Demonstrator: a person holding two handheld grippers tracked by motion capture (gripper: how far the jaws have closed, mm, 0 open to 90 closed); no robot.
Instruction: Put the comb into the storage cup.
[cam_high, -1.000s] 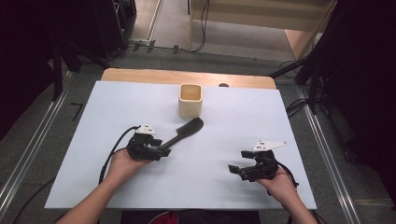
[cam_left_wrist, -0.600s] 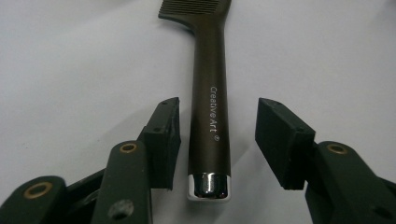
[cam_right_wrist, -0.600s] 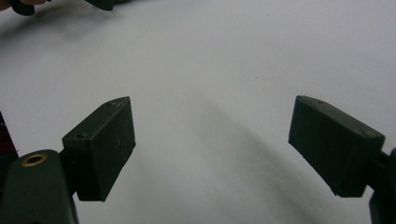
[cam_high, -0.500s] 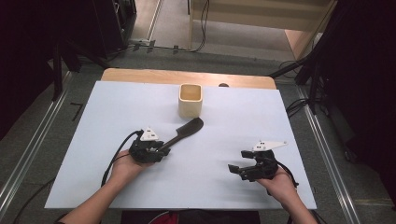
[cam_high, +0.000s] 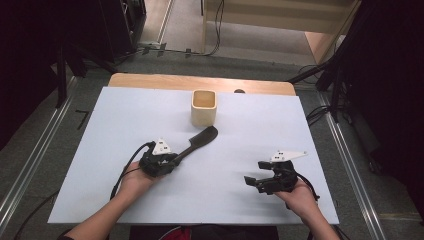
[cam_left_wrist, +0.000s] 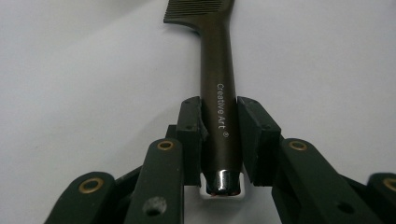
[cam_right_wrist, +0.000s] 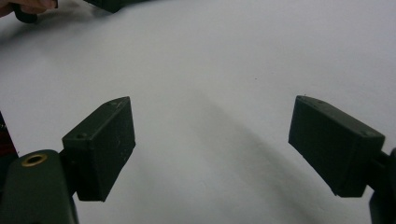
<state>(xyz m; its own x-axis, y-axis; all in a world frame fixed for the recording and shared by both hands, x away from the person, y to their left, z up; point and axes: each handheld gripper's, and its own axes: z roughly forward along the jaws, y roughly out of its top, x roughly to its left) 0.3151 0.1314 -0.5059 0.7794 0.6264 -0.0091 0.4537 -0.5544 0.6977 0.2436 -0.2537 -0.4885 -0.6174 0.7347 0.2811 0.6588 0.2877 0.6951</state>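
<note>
Dark comb (cam_left_wrist: 218, 79) clamped, left gripper (cam_left_wrist: 219, 126)

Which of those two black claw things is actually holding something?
The left gripper, at the left of the high view: its jaws are clamped on the handle of a dark comb. The right gripper stands wide open over the bare white table.

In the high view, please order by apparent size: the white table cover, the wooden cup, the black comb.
1. White table cover, by far the largest.
2. Black comb and wooden cup: the comb looks longer, the cup wider and bulkier, so I would not rank them.
</note>
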